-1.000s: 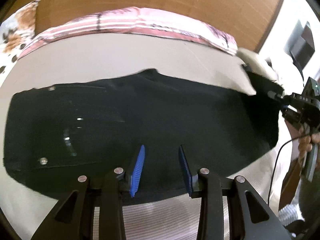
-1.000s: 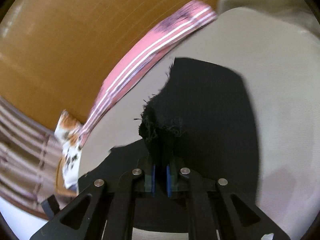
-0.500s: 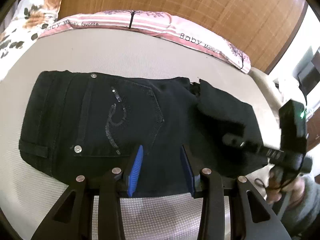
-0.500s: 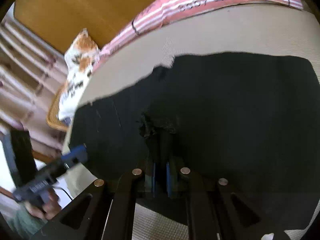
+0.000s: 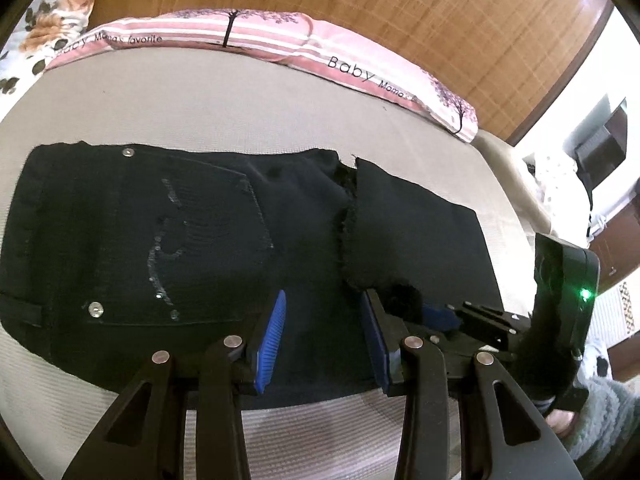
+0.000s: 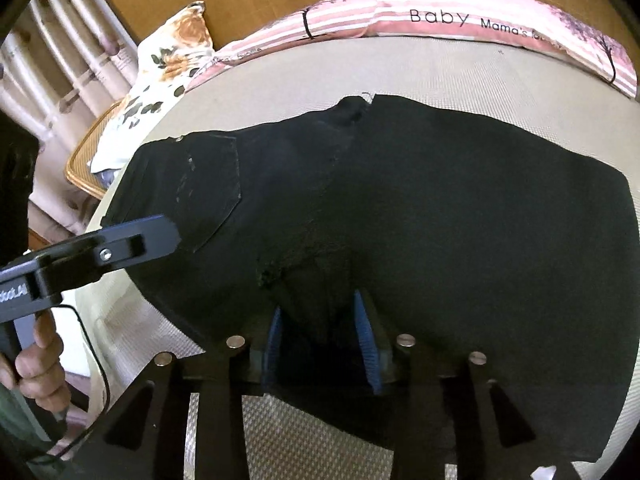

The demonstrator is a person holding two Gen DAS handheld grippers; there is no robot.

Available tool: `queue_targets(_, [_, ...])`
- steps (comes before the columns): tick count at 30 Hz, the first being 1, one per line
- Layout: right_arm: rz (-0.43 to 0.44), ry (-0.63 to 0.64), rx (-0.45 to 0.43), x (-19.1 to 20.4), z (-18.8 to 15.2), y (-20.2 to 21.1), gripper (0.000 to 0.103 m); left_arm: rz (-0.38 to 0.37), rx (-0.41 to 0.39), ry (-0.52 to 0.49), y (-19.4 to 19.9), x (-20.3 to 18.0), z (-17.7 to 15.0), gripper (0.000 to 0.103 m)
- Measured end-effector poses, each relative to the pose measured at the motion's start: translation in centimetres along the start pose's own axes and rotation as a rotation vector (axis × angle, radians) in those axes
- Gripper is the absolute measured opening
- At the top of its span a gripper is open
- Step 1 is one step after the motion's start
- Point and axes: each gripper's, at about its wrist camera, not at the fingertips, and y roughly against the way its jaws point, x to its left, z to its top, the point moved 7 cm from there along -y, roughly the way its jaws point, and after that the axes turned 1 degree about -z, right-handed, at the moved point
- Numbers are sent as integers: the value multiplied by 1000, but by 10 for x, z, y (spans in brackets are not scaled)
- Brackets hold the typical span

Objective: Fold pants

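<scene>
With the leg end already laid back over the seat, the black denim pants lie flat on the beige woven mattress; one fold looks done, a further fold likely left. Right tongs are opening, frayed hem loose between the pads. Left tongs hover part-open, empty. No containers visible.

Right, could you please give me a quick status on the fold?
Left claw open over black pants. Right claw opening, leg hem between jaws. Leg folded over. Nothing in the way.
</scene>
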Motion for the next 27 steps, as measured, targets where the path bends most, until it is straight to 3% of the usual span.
queue_targets(11, [-9, 0, -50, -9, 0, 29, 52, -57, 79, 66, -26, -9, -7, 40])
queue_targets(27, [-70, -235, -148, -102, -11, 83, 52, -128, 214, 222, -54, -7, -21, 40])
